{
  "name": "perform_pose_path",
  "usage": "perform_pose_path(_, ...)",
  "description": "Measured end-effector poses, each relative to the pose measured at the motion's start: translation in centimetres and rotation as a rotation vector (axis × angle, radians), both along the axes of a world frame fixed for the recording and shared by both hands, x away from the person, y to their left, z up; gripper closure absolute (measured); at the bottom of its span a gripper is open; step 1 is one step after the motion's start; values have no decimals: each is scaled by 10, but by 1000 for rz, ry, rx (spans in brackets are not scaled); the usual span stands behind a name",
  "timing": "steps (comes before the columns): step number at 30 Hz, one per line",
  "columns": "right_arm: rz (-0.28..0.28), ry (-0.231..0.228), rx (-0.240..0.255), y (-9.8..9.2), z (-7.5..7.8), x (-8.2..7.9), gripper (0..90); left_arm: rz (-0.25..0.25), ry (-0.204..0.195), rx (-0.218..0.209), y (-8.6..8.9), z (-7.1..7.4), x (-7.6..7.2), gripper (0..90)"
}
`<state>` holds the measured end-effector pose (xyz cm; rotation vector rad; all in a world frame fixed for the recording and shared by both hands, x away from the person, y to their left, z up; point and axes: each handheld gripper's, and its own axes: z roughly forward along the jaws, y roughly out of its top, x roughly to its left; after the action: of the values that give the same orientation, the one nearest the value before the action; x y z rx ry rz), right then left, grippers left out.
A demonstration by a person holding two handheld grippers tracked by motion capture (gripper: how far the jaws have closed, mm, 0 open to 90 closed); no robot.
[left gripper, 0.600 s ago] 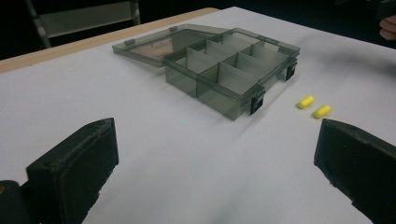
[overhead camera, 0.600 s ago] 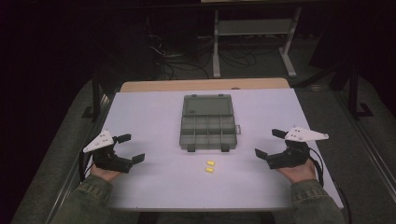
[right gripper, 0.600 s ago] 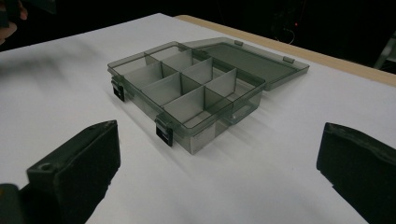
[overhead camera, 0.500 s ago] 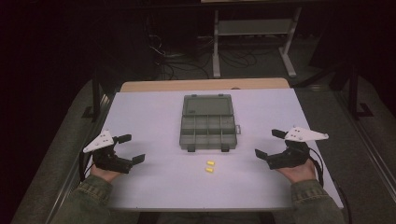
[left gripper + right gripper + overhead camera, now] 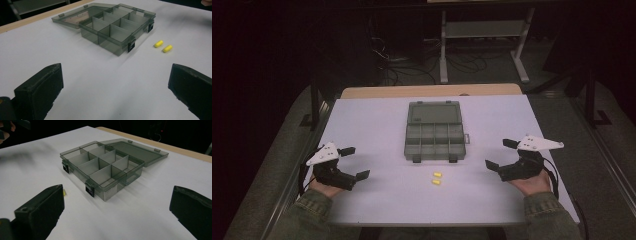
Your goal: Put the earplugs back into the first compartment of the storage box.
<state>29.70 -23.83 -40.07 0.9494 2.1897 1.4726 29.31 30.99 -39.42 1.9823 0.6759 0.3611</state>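
Note:
A smoky transparent compartment box (image 5: 435,132) lies in the middle of the white table with its lid folded open toward the far side; its several compartments look empty (image 5: 117,27) (image 5: 100,166). Two small yellow capsule-shaped pieces (image 5: 436,178) lie side by side on the table just in front of the box (image 5: 163,46). My left gripper (image 5: 354,163) rests at the table's left, open, with nothing between its jaws. At the right, my right gripper (image 5: 501,153) is also open and empty. Both point toward the box from a distance.
The white table top (image 5: 377,125) has a wooden strip (image 5: 432,91) along its far edge. Beyond it stand a metal shelf frame (image 5: 484,35) and cables on a dark floor. Grey surfaces flank the table on both sides.

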Motion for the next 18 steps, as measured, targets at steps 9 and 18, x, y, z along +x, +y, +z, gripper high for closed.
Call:
perform_pose_path(9, 6, 4, -9, 1, 0, 0, 0, -12, 2, 27, -3, 7, 1, 0)
perform_pose_path(18, 8, 5, -14, 1, 0, -2, 0, -83, 4, 70, -19, 21, 4, 0)
